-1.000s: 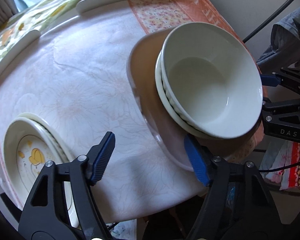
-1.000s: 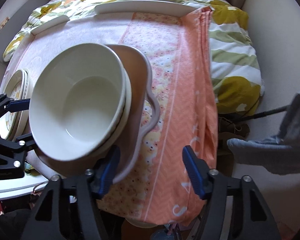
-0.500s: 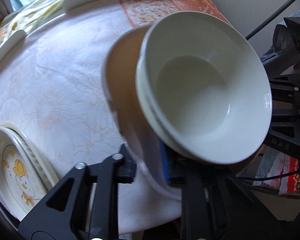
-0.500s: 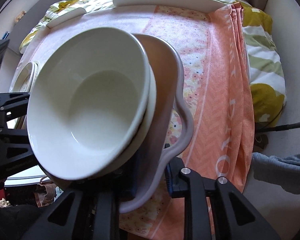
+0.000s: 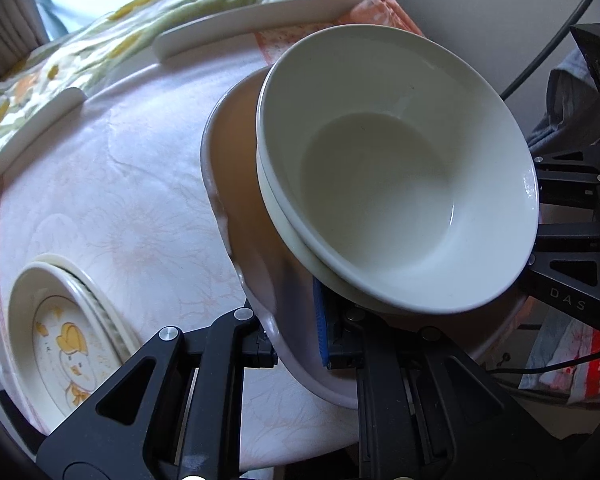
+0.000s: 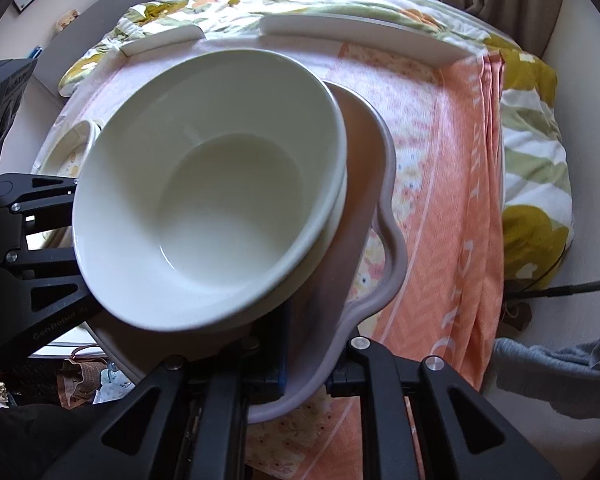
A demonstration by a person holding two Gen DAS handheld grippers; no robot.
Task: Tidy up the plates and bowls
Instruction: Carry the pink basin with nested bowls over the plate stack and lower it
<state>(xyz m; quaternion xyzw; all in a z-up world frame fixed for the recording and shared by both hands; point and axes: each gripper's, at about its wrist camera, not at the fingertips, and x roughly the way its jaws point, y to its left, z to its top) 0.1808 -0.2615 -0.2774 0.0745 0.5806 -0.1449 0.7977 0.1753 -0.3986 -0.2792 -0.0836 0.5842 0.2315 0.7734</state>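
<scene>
Both grippers, open and short of the tray a second ago, have closed on it and the tray now sits higher and tilted over the tablecloth. Seen from the left wrist, the left gripper (image 5: 296, 344) has its fingers narrowed onto the rim of the pinkish tray (image 5: 236, 184) at about 6 o'clock, one finger under the rim and the blue pad (image 5: 320, 320) inside. From the right wrist, the right gripper (image 6: 308, 364) pinches the tray (image 6: 380, 184) at 6 o'clock, just beside its wavy handle (image 6: 396, 264). Two stacked white bowls (image 5: 396, 168) sit nested on the tray, filling the centre toward 2 o'clock in the left view; in the right view the bowls (image 6: 220, 184) lie toward 10 o'clock. A stack of plates with a yellow duck print (image 5: 60, 344) rests on the white tablecloth (image 5: 112, 184) at 8 o'clock in the left view, well apart from the tray. An orange towel (image 6: 452, 208) covers the table's side at 3 o'clock in the right view
</scene>
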